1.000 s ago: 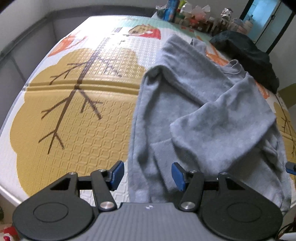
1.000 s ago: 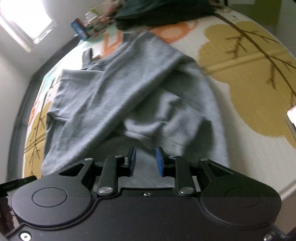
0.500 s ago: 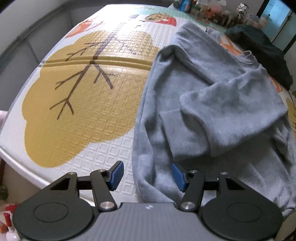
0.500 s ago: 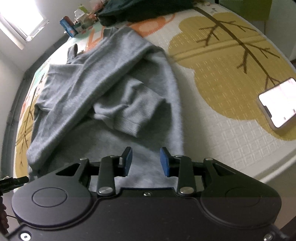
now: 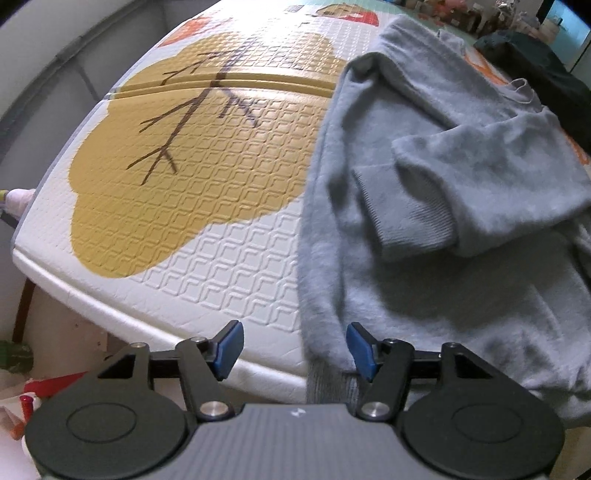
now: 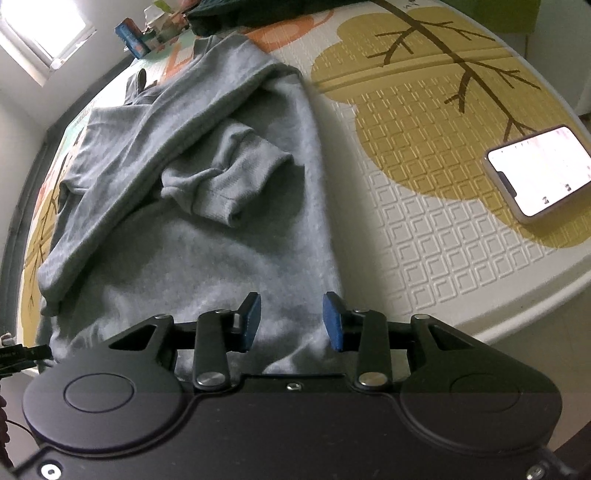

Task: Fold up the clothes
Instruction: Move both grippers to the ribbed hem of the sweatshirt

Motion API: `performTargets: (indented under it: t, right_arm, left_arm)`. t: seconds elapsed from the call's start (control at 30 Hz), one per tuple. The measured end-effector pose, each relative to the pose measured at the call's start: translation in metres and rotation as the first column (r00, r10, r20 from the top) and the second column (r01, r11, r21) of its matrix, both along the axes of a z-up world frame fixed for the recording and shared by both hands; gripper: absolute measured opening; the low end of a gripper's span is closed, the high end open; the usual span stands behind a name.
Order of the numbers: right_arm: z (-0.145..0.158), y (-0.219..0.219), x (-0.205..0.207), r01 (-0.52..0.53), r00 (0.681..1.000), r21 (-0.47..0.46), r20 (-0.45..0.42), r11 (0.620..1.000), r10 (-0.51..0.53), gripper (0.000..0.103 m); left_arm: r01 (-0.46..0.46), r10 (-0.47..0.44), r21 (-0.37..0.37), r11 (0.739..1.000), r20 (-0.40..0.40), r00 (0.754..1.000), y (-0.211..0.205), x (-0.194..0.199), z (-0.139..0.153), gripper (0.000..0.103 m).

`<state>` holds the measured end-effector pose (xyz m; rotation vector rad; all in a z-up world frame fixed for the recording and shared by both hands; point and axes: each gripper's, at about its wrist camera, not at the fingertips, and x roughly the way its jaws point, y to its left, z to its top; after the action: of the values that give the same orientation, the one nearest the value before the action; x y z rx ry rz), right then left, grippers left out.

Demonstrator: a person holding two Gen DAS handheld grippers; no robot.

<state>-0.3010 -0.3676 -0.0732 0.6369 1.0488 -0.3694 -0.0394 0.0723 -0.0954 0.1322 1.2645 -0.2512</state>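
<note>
Sweatshirt [image 5: 461, 258] hem lies beneath both parted tools.

Far clutter [image 5: 461, 9] perhaps bottles, too small.

Home interior, likely a bedroom or playroom. Padded play mat [image 5: 207, 206] with embossed squares and printed tree pattern; grey sweatshirt [image 6: 207, 206]; dark clothing heap [image 5: 543, 70]; phone [image 6: 543, 173] on mat; cluttered boxes and bottles [image 6: 144, 33]; bright window [image 6: 40, 33].
</note>
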Motion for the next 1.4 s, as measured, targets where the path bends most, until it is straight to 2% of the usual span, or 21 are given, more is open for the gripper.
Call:
performTargets:
  t: [0.23,0.47,0.57,0.77,1.0,1.23,1.4]
  right_arm:
    - [0.001,0.003,-0.008,-0.011,1.0,-0.018,0.007,1.0,0.011,0.035]
    - [0.009,-0.004,-0.018,0.013,1.0,-0.074,0.005,0.997,-0.013,0.036]
    - [0.007,-0.009,-0.022,0.019,1.0,-0.043,0.008,0.999,-0.018,0.036]
    - [-0.005,-0.005,-0.024,0.005,1.0,-0.006,-0.015,1.0,-0.005,0.037]
    - [-0.012,0.001,-0.027,-0.026,0.999,0.02,-0.035,0.999,0.026,0.039]
    - [-0.016,0.007,-0.022,-0.056,0.998,0.02,-0.038,0.998,0.057,0.042]
    - [-0.016,0.011,-0.018,-0.074,0.996,0.006,-0.043,0.997,0.074,0.043]
  left_arm:
    - [-0.018,0.018,-0.001,1.0,0.022,1.0,0.011,-0.007,-0.003,0.075]
    - [0.006,-0.003,-0.04,0.999,0.073,0.997,0.01,-0.011,0.013,0.071]
    - [0.021,-0.016,-0.05,0.999,0.086,0.996,0.003,-0.011,0.017,0.071]
    - [0.065,-0.063,-0.036,0.997,0.061,0.996,-0.014,-0.013,0.008,0.072]
    - [0.067,-0.066,-0.047,0.997,0.018,0.998,-0.021,-0.015,-0.004,0.073]
    - [0.065,-0.066,-0.068,0.996,-0.016,0.998,-0.024,-0.013,-0.01,0.076]
    - [0.099,-0.1,-0.054,0.994,-0.015,0.995,-0.035,-0.015,-0.01,0.077]
